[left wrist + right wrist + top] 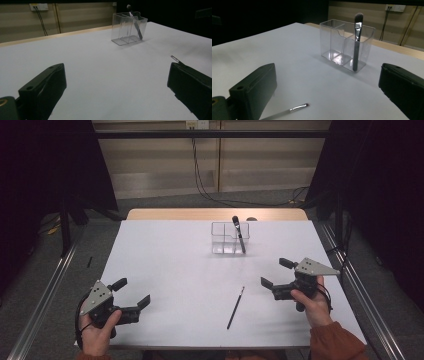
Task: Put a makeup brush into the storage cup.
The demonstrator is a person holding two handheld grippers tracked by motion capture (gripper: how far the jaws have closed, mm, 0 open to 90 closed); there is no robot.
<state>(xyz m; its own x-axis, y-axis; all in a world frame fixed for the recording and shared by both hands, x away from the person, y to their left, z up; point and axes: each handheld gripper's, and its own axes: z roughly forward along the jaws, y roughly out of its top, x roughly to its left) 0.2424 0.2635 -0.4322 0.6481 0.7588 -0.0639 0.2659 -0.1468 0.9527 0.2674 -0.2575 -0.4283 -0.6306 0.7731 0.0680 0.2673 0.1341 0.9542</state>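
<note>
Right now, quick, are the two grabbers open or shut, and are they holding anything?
Left gripper: open, holding nothing, over the table.
Right gripper: open, holding nothing; the thin brush lies loose on the table.

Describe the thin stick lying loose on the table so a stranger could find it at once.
Start at the white table and look at its near edge, between the two hand-held grippers. The slim dark pencil-like stick lies flat there, nearer the right hand-held gripper. Unlike the brush standing in the clear organizer, it lies alone.
</note>
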